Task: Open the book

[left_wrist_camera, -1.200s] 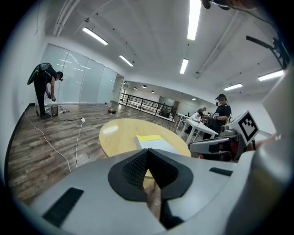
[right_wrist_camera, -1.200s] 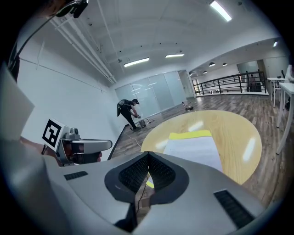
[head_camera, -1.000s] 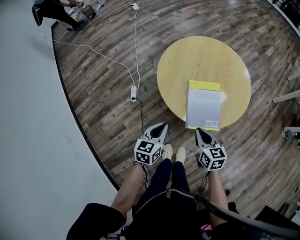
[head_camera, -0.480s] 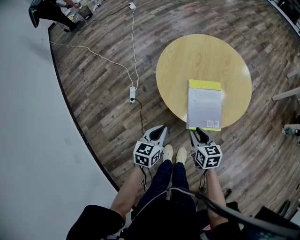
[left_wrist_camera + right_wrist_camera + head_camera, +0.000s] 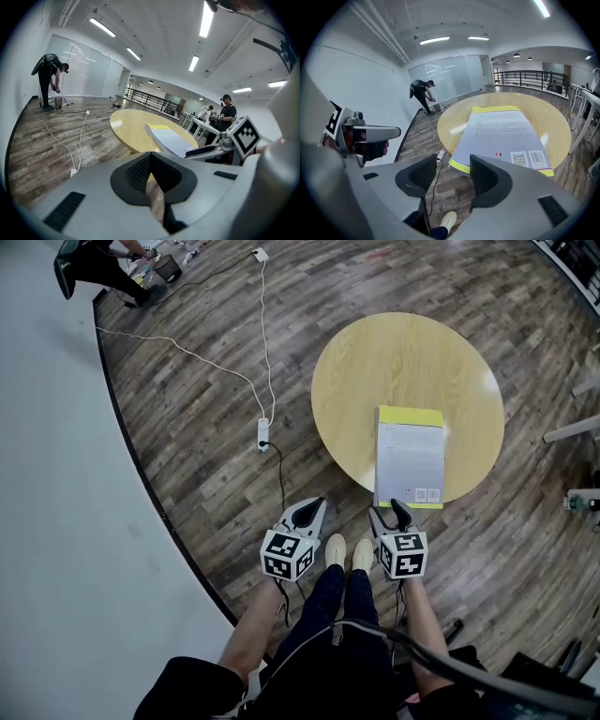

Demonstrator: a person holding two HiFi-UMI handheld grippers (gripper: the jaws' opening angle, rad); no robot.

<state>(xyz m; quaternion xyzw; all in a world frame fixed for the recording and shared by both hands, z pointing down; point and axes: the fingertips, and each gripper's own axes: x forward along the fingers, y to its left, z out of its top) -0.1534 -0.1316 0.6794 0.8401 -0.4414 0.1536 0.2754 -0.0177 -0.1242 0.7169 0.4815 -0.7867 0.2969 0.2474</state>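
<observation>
Item under inspection: thin soft-cover book with a pale grey cover and yellow end bands (image 5: 410,468), closed, lying flat with the barcode side up.
Location: on the round pale-wood table (image 5: 394,362), just ahead of the right gripper's fingers (image 5: 485,176) and ahead and to the right of the left gripper's. Its near end juts past the table rim towards them.
Right gripper (image 5: 389,512): released. The 2 jaws have just been opening and stand well apart with nothing between them. The book's near-left corner sits just beyond the gap, untouched.
Left gripper (image 5: 314,507): clenched on nothing, jaws pressed together, well apart from the book.
Weight, judged: light. 1 gripper should lift the cover easily.
Stiffness, judged: flexible cover and pages that will bow rather than hinge cleanly if taken at 1 corner only.
Surface, judged: glossy cover on a smooth tabletop, so the book is likely to slide when pushed.
Fragility, judged: low, though the cover may crease if pinched hard.
Recommended hold: the overhanging near edge, with 1 finger under the top cover alone.
Spine side: I cannot tell from these views. Confirm it before lifting.
Restraint: the left fingers could press the rest of the book down.
</observation>
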